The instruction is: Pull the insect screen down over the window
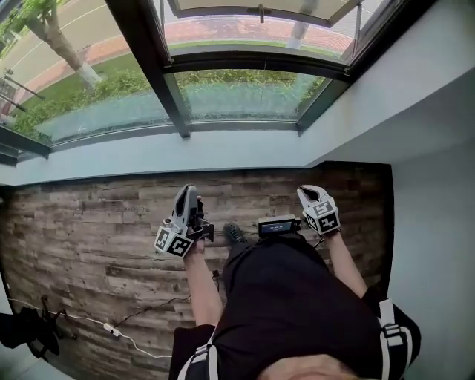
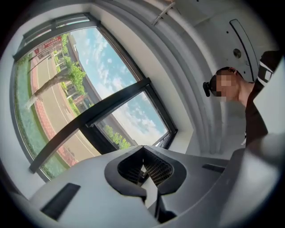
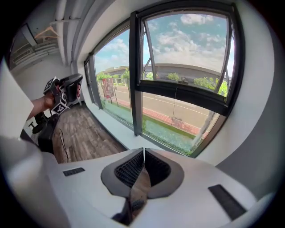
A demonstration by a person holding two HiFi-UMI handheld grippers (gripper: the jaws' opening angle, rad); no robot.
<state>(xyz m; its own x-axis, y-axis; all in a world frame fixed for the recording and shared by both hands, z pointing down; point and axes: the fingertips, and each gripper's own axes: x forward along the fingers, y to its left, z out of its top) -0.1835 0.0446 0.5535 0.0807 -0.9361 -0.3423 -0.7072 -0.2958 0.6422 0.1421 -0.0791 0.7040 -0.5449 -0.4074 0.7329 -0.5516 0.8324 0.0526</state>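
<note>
The window [image 1: 245, 89] has dark frames and shows grass and a road outside. I see no screen across its glass. A thin bar with a small knob [image 1: 260, 11] crosses the top of the opening. My left gripper [image 1: 187, 194] is held over the wooden floor, well short of the sill, shut and empty. My right gripper [image 1: 310, 194] is beside it at about the same distance, tips together with nothing between them. In the left gripper view the shut jaws [image 2: 142, 165] point up at the window [image 2: 89, 89]. The right gripper view shows its shut jaws [image 3: 143, 152], the tilted-out sash [image 3: 187, 67] and the left gripper [image 3: 75, 80].
A white sill [image 1: 148, 152] runs below the glass. A white wall [image 1: 430, 223] closes the right side. On the floor lie a white cable [image 1: 111, 326] and a black object [image 1: 30, 330] at the lower left. A small black device [image 1: 276, 225] sits at the person's waist.
</note>
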